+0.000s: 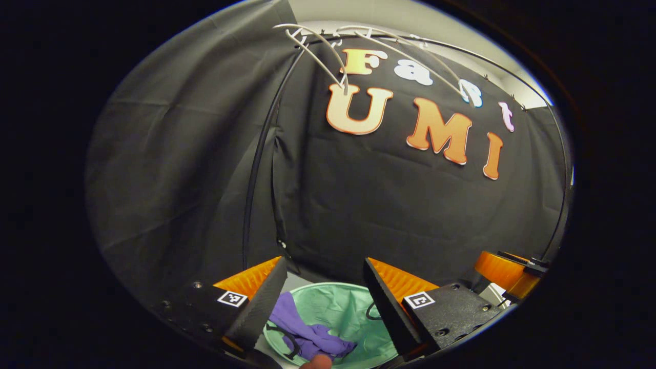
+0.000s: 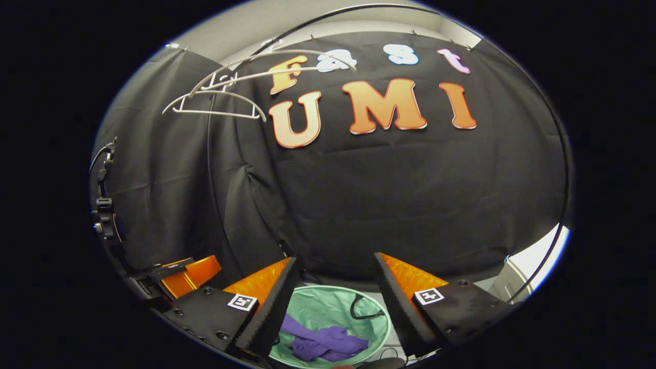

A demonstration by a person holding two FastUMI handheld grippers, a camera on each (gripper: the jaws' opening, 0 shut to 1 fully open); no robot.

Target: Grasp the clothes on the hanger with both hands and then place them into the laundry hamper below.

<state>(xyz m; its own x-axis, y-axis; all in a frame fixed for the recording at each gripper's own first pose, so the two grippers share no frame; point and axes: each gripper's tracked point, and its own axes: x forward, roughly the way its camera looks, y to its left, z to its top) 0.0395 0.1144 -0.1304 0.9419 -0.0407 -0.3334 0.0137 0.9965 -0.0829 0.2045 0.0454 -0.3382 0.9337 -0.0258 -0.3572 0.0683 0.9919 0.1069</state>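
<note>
Left gripper view. Your left gripper [image 1: 323, 307] sits at the bottom centre, fingers spread wide, pinching nothing. Between and below them lies the green hamper [image 1: 353, 302], mouth open toward you. The purple clothes [image 1: 307, 333] lie inside it, low and left of centre, long axis slanting from upper left to lower right. A black cord [image 1: 371, 311] loops at the hamper's right wall. Bare white hangers [image 1: 328, 56] hang at the top of the frame, well apart from the clothes. The other gripper's orange body [image 1: 505, 271] shows at lower right.

Right gripper view. Your right gripper [image 2: 335, 302] is also spread and empty. The clothes [image 2: 325, 343] lie bunched on the hamper [image 2: 328, 307] floor, straight below the gap. The hangers [image 2: 220, 100] are at upper left, bare.

Judgement: the garment looks delivered; both grippers sit about equally near, with open room above the rim for you to lift away.
</note>
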